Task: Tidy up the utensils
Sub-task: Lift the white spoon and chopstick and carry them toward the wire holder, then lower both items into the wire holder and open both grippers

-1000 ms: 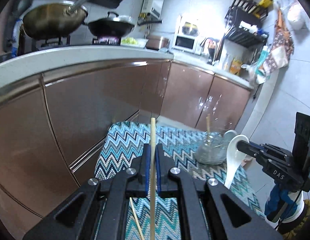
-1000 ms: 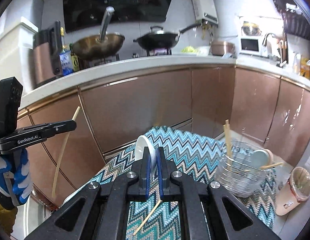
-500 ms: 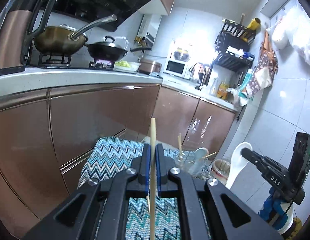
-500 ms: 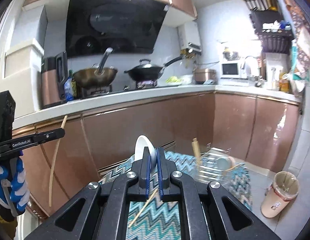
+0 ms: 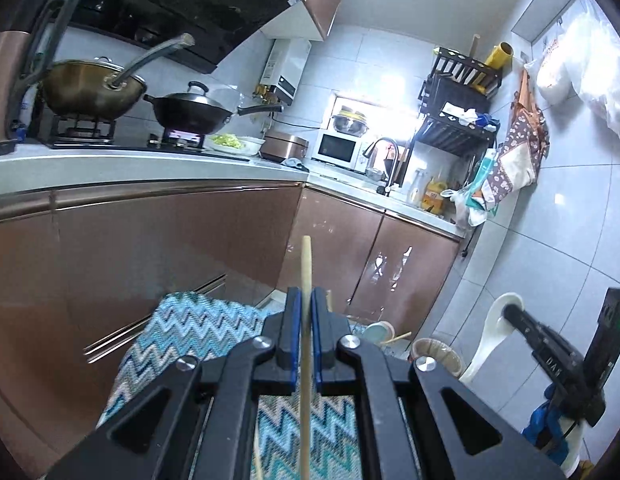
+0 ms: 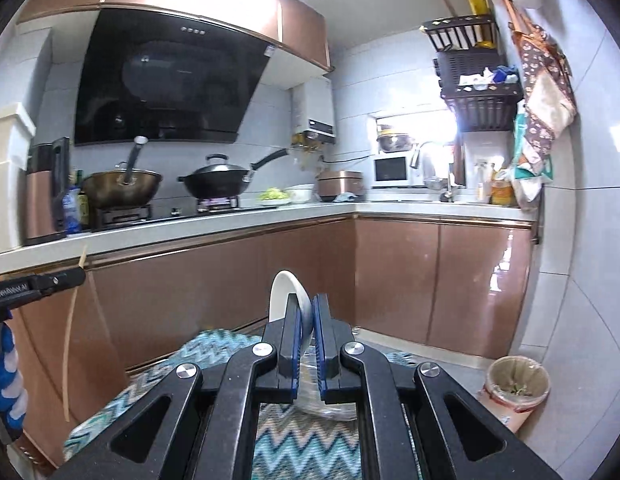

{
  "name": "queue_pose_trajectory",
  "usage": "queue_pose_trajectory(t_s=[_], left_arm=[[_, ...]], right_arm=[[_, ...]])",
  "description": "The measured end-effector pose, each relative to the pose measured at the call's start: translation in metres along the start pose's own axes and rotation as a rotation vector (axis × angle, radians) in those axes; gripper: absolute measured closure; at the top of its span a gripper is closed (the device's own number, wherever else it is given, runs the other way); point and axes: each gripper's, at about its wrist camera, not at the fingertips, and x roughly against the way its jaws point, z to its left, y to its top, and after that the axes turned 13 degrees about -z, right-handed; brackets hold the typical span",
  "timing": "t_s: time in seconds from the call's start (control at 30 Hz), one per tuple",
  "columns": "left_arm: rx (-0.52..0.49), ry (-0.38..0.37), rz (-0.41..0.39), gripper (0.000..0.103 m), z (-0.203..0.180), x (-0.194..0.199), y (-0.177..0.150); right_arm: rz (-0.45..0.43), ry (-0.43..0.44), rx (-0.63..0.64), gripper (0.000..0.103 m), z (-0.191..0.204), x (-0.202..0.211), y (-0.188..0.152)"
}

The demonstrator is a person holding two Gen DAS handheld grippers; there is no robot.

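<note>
My left gripper (image 5: 306,300) is shut on a pale wooden chopstick (image 5: 306,272) that stands upright between its blue pads. My right gripper (image 6: 306,308) is shut on a white ceramic spoon (image 6: 282,292), bowl end up. Both hover above the zigzag cloth (image 5: 182,332). The clear utensil holder (image 6: 329,404) lies low beneath the right gripper, largely hidden. In the left wrist view only a teal spoon (image 5: 375,330) and a chopstick tip (image 5: 395,338) stick out of the holder. Each view shows the other gripper at its side edge, the right gripper (image 5: 513,314) and the left gripper (image 6: 76,276).
Brown cabinet fronts (image 6: 389,272) and a white counter (image 5: 150,164) with two woks stand behind the cloth. A lined waste bin (image 6: 513,384) sits on the floor at the right. A loose chopstick (image 5: 257,456) lies on the cloth. A blue-and-white gloved hand (image 6: 8,380) holds the left gripper.
Both grippers have risen and tilted up, keeping their hold on chopstick and spoon. The holder has dropped low in both views, now mostly covered by the grippers.
</note>
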Motion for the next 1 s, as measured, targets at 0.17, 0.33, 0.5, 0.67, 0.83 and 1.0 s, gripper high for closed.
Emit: queue_pose_trajectory(t_s=[0.17,0.33,0.5,0.67,0.83,1.0], left_arm=[[-0.009,-0.03,-0.015,0.098,-0.024,-0.044,-0.003],[-0.005,-0.067,-0.035,0.098,-0.044,-0.091,-0.006],[0.035,-0.093,-0.067,0.098,-0.052,-0.134,-0.008],[0.063,-0.102,-0.132,0.098,-0.061,-0.176,-0.008],[0.1,-0.08,-0.194,0.098,-0.064,-0.22,-0.018],[0.121,-0.048,-0.201,0.098,-0.062,-0.258,-0.039]], right_arm=[[0.009,-0.04,0.013,0.097,-0.025,-0.028,-0.01],[-0.006,-0.042,0.018,0.097,-0.038,-0.064,-0.018],[-0.016,-0.035,0.029,0.096,-0.042,-0.101,-0.031],[-0.024,-0.028,0.032,0.096,-0.044,-0.133,-0.045],[-0.033,-0.042,0.075,0.096,-0.042,-0.156,-0.062],[-0.031,-0.049,0.086,0.096,-0.045,-0.173,-0.082]])
